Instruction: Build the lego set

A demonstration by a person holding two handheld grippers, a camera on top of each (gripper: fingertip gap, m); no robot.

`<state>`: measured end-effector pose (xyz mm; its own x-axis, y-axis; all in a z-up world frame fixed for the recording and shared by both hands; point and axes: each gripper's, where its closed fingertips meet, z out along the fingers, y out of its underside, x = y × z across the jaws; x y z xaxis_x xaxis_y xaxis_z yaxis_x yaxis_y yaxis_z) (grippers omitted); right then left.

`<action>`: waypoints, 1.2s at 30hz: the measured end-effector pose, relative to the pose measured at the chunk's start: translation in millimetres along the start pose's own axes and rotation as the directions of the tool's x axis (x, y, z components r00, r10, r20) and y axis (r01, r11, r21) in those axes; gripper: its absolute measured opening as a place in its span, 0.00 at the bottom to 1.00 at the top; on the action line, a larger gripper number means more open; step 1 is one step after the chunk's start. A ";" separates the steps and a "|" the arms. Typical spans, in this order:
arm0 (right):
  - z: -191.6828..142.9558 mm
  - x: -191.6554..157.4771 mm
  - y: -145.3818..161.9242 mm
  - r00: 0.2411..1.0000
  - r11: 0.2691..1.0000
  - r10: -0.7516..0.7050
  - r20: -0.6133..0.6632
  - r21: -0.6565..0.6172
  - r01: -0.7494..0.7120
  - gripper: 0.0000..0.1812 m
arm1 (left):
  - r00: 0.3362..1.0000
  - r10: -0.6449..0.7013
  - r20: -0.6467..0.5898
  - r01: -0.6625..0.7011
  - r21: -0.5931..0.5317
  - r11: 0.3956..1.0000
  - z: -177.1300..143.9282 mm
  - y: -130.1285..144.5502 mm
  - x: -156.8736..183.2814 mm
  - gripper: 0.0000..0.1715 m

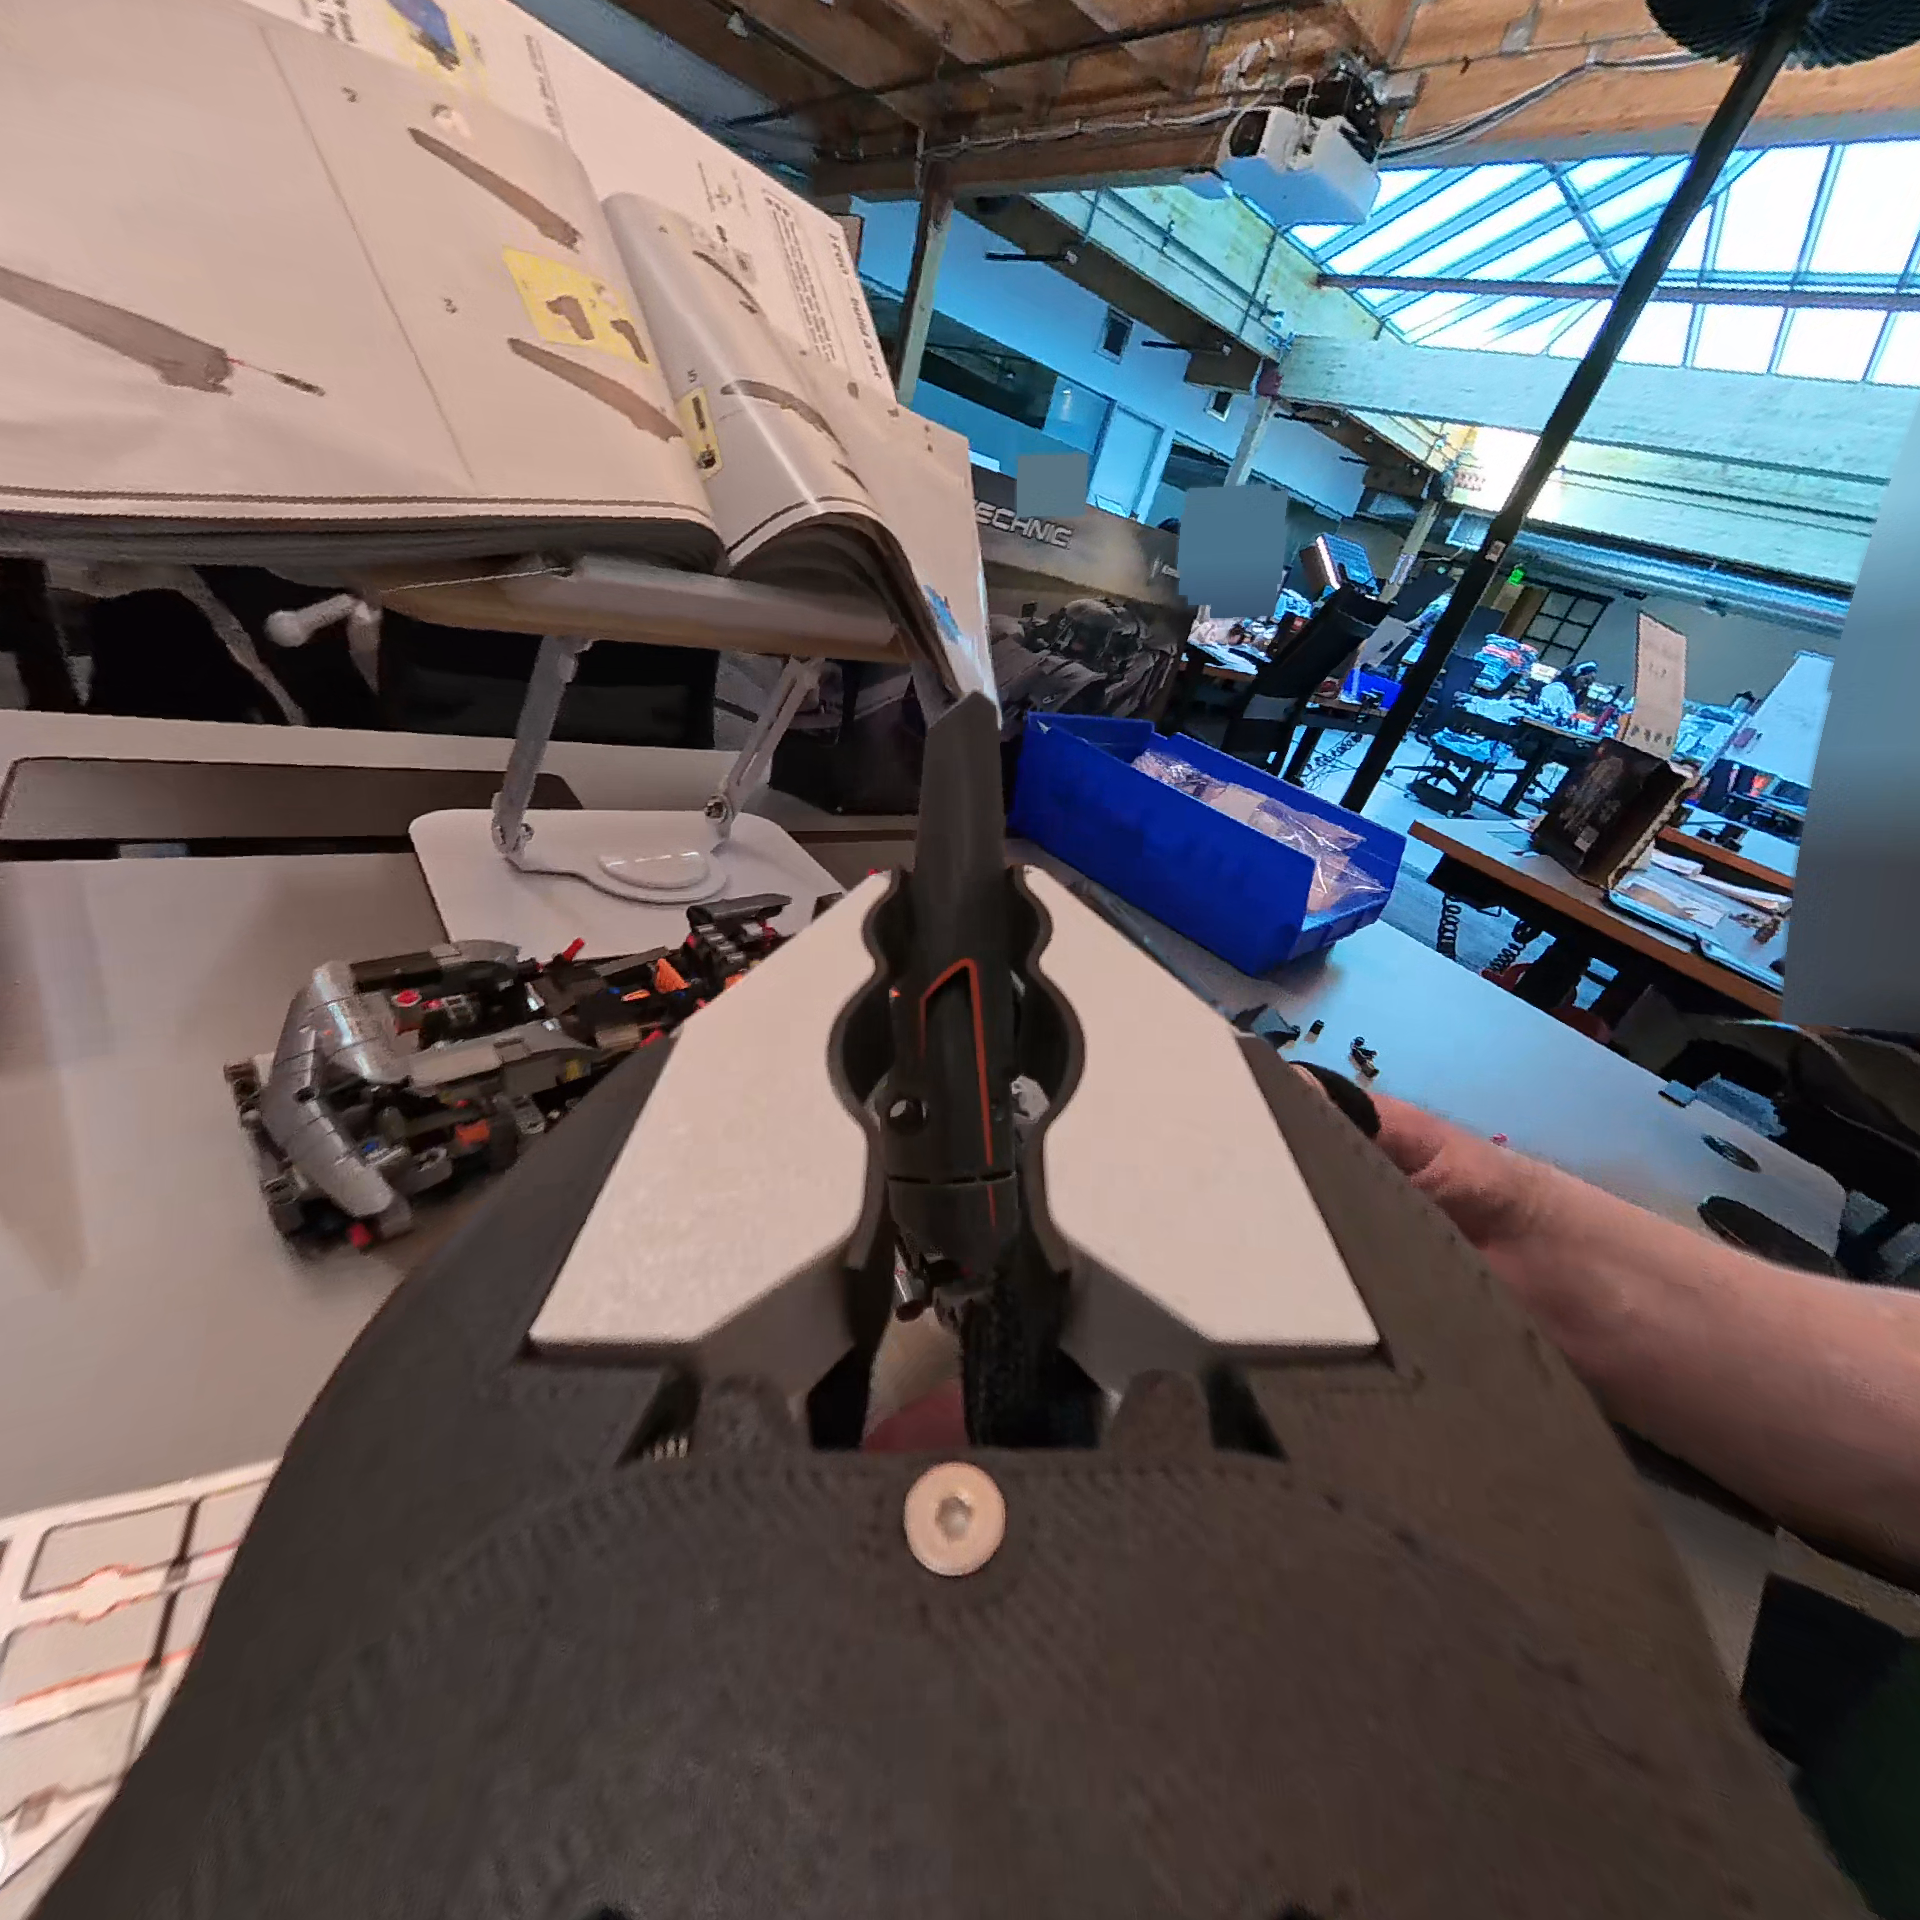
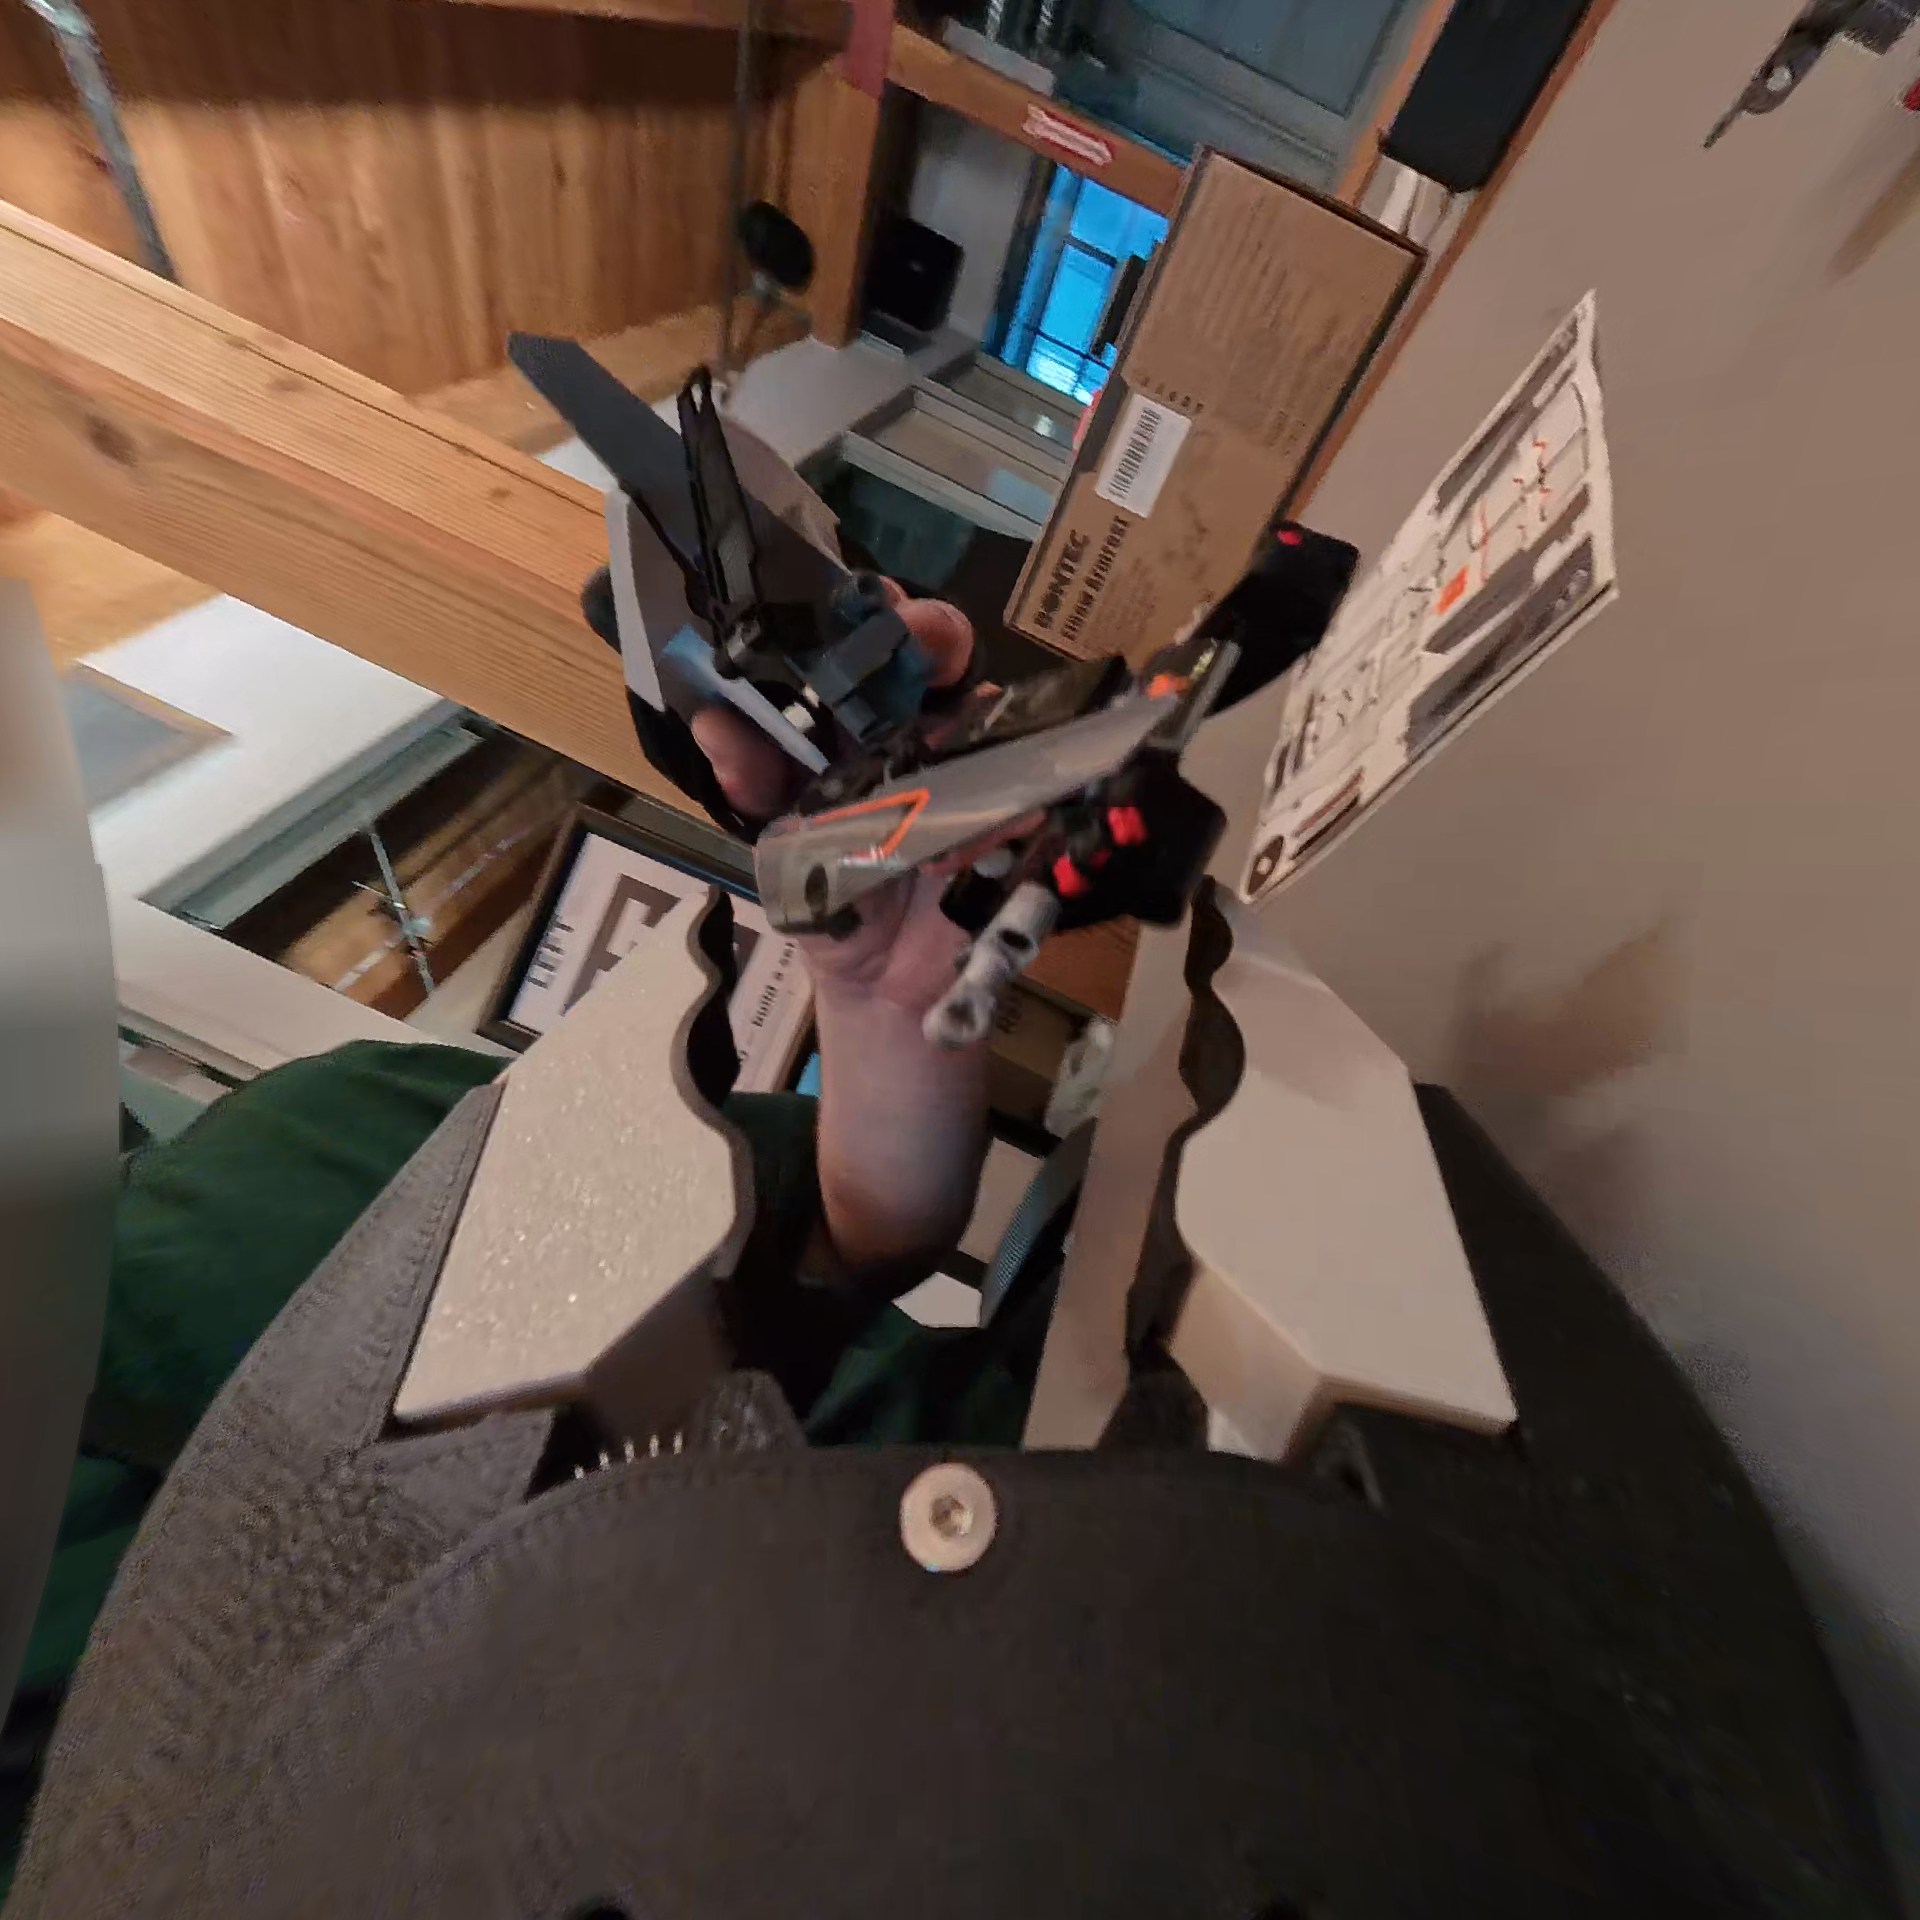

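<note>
My left gripper (image 1: 956,894) is shut on a long black pointed lego piece with an orange line (image 1: 951,1039), held upright above the table. In the right wrist view this gripper (image 2: 717,623) shows farther off, holding an assembly with a grey orange-lined panel (image 2: 935,821), red pins (image 2: 1091,862) and a grey beam (image 2: 987,966). My right gripper (image 2: 961,925) is open and empty, just short of that assembly. A part-built grey and black lego car (image 1: 468,1060) lies on the table (image 1: 156,1299) to the left.
An open instruction book (image 1: 364,312) rests on a white stand (image 1: 623,862) behind the car. A blue bin (image 1: 1195,842) of bagged parts is at the back right. Small loose pieces (image 1: 1340,1049) and a bare forearm (image 1: 1610,1299) are on the right. A sticker sheet (image 2: 1455,623) lies on the table.
</note>
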<state>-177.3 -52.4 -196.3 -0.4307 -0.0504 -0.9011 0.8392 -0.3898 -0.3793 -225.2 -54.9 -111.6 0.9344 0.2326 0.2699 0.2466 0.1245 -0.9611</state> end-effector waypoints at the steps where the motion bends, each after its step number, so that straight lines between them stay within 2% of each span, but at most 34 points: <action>1: 0.0 -3.8 -3.0 1.000 1.000 0.004 0.027 0.023 -0.005 0.46 | 1.000 0.005 -0.014 -0.005 -0.002 1.000 4.1 0.9 4.4 0.09; 5: -6.0 -16.1 -15.5 0.995 0.995 -0.002 0.098 0.104 -0.008 0.38 | 0.997 0.021 -0.070 -0.020 0.015 1.000 18.4 0.5 22.7 0.10; 8: -18.4 -19.5 -27.7 0.993 0.984 -0.023 0.120 0.176 0.001 0.25 | 0.994 0.027 -0.106 -0.022 0.044 0.999 25.9 -3.8 33.5 0.10; 10: -28.0 -21.4 -35.8 0.992 0.976 -0.053 0.112 0.215 0.028 0.24 | 0.992 0.038 -0.120 -0.032 0.044 0.999 29.4 -3.8 37.3 0.10; 14: -40.7 -25.4 -45.6 0.990 0.961 -0.137 0.030 0.248 0.126 0.23 | 0.989 0.025 -0.149 -0.016 0.061 0.998 32.7 -1.4 40.9 0.10; 20: -64.4 -24.7 -60.4 0.940 0.920 -0.264 -0.215 0.236 0.312 0.21 | 0.987 -0.012 -0.162 0.018 0.037 0.999 31.1 12.3 39.1 0.11; 27: -79.7 -30.5 -70.6 0.778 0.824 -0.441 -0.448 0.141 0.548 0.18 | 0.985 -0.089 -0.151 0.086 -0.027 0.996 24.5 29.3 33.9 0.16; 32: -87.4 -32.2 -75.8 0.611 0.738 -0.533 -0.585 0.031 0.674 0.19 | 0.973 -0.154 -0.172 0.148 -0.043 0.988 20.8 33.9 37.1 0.15; 36: -90.5 -35.9 -78.3 0.491 0.674 -0.587 -0.644 -0.054 0.736 0.18 | 0.969 -0.187 -0.160 0.180 -0.058 0.982 19.3 38.6 36.0 0.16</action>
<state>-197.5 63.1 -153.4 -0.4904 0.7961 -0.3545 0.2667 -0.2502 -0.9308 -186.9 -23.0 -137.8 0.9005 0.0475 0.4323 0.4256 0.1083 -0.8984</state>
